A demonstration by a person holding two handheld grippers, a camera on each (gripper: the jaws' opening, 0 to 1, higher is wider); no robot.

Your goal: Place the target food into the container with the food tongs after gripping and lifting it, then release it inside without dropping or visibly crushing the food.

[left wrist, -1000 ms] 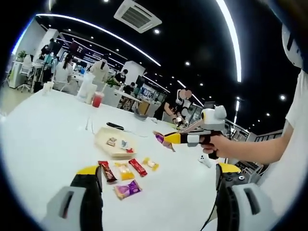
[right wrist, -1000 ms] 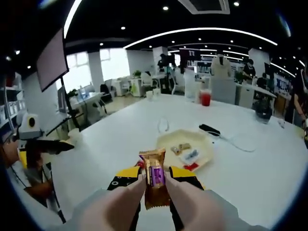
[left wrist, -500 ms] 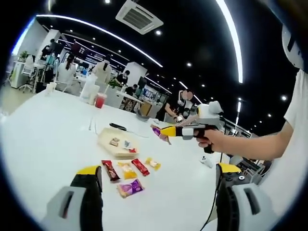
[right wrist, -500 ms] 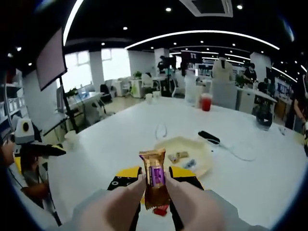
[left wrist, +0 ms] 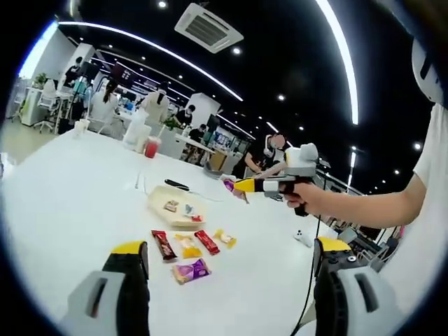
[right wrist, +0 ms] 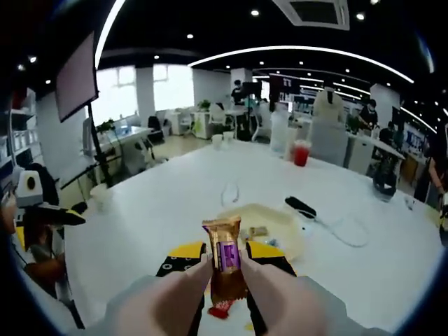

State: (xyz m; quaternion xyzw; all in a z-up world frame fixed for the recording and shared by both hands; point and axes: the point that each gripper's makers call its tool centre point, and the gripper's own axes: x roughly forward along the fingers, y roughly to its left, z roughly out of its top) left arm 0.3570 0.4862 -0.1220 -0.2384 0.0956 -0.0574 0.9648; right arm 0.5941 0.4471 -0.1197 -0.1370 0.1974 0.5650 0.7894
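Observation:
My right gripper (right wrist: 225, 271) is shut on a gold and purple wrapped snack (right wrist: 223, 238), held upright in the air. Just beyond the snack lies the pale tray (right wrist: 283, 225) with a few small wrapped foods in it. In the left gripper view, the right gripper (left wrist: 241, 185) comes in from the right in a person's hand, with the snack (left wrist: 229, 186) hanging above the far side of the tray (left wrist: 158, 199). My left gripper (left wrist: 231, 246) stands open, its jaws wide apart and with nothing between them.
Several wrapped snacks lie on the white table in front of the tray: a dark red bar (left wrist: 164, 246), a red bar (left wrist: 206, 241), a purple packet (left wrist: 191, 270). A black object (right wrist: 299, 207), a cable and a red drink (right wrist: 301, 152) lie beyond the tray.
The right gripper has risen a little with the snack and now stands closer over the tray. The left gripper stays open and has hardly moved.

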